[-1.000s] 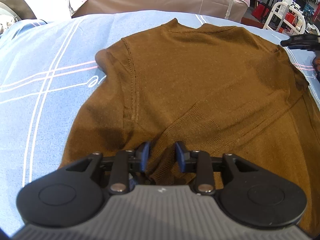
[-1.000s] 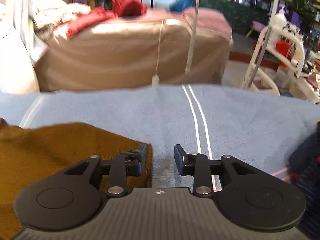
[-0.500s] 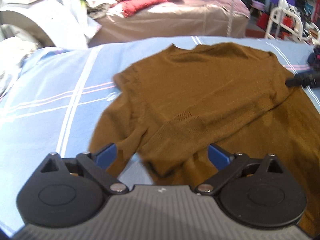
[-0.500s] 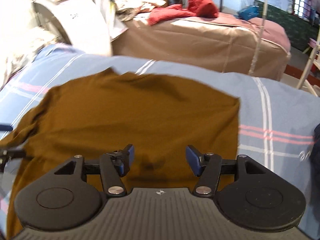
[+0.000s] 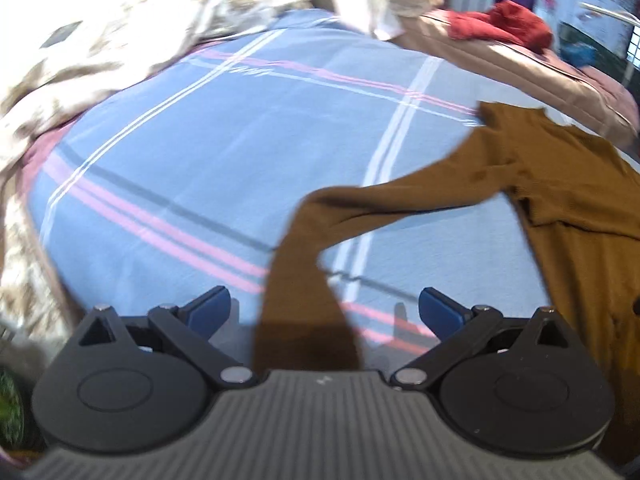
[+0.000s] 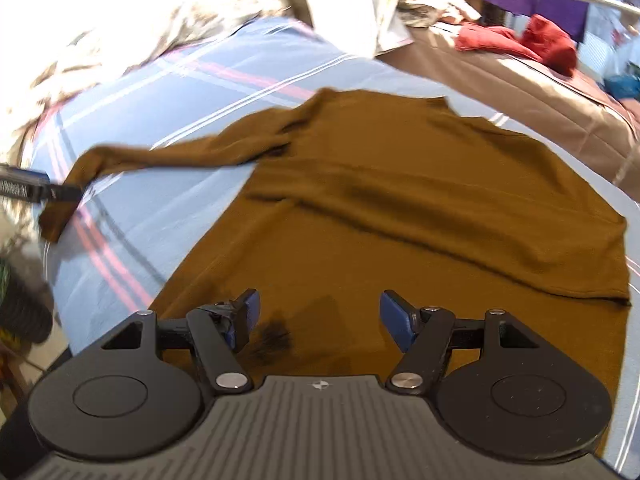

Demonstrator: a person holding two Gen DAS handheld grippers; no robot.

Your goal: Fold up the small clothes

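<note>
Nearest to us in the left wrist view, our left gripper [image 5: 324, 312] hovers with its blue fingers spread wide and clamping nothing, though the cuff end of the sleeve [image 5: 308, 280] runs straight between them and disappears under the gripper body; whether the cloth rests on the tool or merely passes beneath it, we cannot tell. We judge the wide spread as readiness to close on that cuff, so the sleeve can be carried back across the garment. Our right gripper [image 6: 316, 316] is likewise parted and empty, poised just above the near hem of the brown sweater [image 6: 400, 208], a sensible station for pinning or lifting the body once the sleeve is dealt with. A small dark smudge lies on the fabric between its fingers, too blurred for us to name. Further out, the sweater lies spread on the blue striped bedcover [image 5: 200, 152], its body mostly flat with a diagonal ridge across the chest, and its left sleeve stretched out to the left, well clear of the torso, which we read as laid out for folding, not yet folded. In the right wrist view the left tool shows as a dark bar at that sleeve's tip. On the far right, a tan covered sofa [image 6: 520, 84] carries a red garment [image 6: 532, 42], and pale crumpled bedding [image 5: 100, 28] heaps up at the far left, both well apart from our work.
</note>
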